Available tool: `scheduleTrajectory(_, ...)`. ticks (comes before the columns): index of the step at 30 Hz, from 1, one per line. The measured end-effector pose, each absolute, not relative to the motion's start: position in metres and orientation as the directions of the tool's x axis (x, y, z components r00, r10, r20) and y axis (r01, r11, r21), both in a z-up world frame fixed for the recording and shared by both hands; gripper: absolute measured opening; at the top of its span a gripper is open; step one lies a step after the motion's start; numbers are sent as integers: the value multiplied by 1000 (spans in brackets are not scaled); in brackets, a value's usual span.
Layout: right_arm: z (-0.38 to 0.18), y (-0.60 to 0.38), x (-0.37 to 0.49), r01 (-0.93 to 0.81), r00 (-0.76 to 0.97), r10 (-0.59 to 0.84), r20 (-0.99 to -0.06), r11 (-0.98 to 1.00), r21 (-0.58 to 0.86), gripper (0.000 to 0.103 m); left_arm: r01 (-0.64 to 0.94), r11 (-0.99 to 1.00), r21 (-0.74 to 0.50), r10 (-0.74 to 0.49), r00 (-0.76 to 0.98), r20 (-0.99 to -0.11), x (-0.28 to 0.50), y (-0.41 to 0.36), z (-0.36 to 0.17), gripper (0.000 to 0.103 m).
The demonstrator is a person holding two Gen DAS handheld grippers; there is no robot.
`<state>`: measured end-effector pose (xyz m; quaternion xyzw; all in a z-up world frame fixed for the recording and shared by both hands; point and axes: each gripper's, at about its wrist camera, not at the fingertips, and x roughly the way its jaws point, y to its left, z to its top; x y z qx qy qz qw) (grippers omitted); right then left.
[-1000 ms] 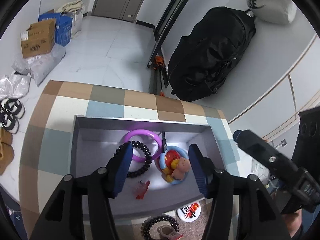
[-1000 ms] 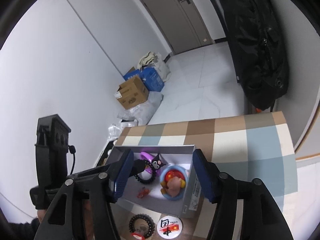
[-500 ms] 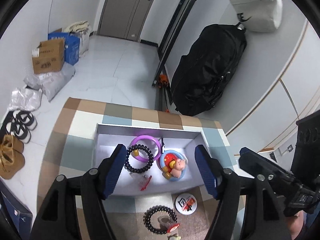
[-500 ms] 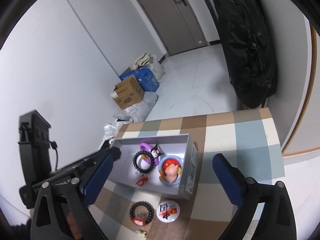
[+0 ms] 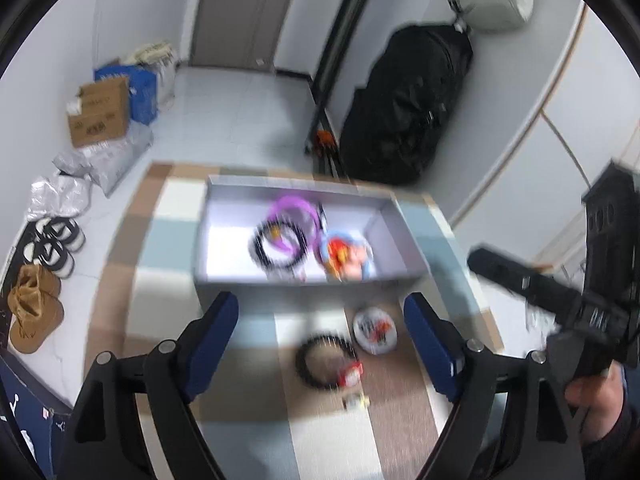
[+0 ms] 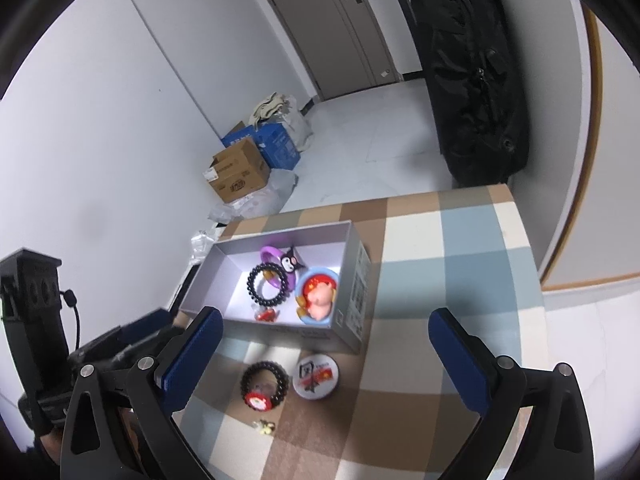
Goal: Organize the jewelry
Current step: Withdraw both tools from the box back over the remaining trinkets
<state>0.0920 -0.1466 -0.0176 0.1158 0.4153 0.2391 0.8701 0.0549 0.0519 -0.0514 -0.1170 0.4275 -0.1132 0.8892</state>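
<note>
White round badge (image 6: 315,376) beside box (image 6: 352,304): black character, perhaps Chinese; label unreadable

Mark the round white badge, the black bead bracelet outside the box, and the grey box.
round white badge (image 6: 315,376): right wrist view, its face.
black bead bracelet (image 6: 245,380): right wrist view, bead ring's left side.
grey box (image 6: 356,288): right wrist view, right outer wall.

This looks like a lived-in room of a home or flat — pale tiled floor (image 6: 360,136), plain white walls and a grey door (image 6: 320,24) at the far end. Pairs of shoes (image 5: 36,276) sit in a row on the floor by the wall, cardboard boxes (image 6: 238,172) and bags pile in a corner, and a big black duffel bag (image 6: 472,68) leans upright. The counter (image 6: 448,240) wears a checked cloth — domestic, not industrial.
</note>
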Motion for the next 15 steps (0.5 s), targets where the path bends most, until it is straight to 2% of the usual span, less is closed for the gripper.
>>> scheduleTrajectory(8,-16,-153,80,-313,552,488,-677,873,374,103,161,944,-287,-329,495,-804,43,31,-72,81)
scheduleTrajectory(15,-12,-156,73,-313,562,470,-681,883,350,103,153,950,-271,-311,447,-839,37,23,-85,81)
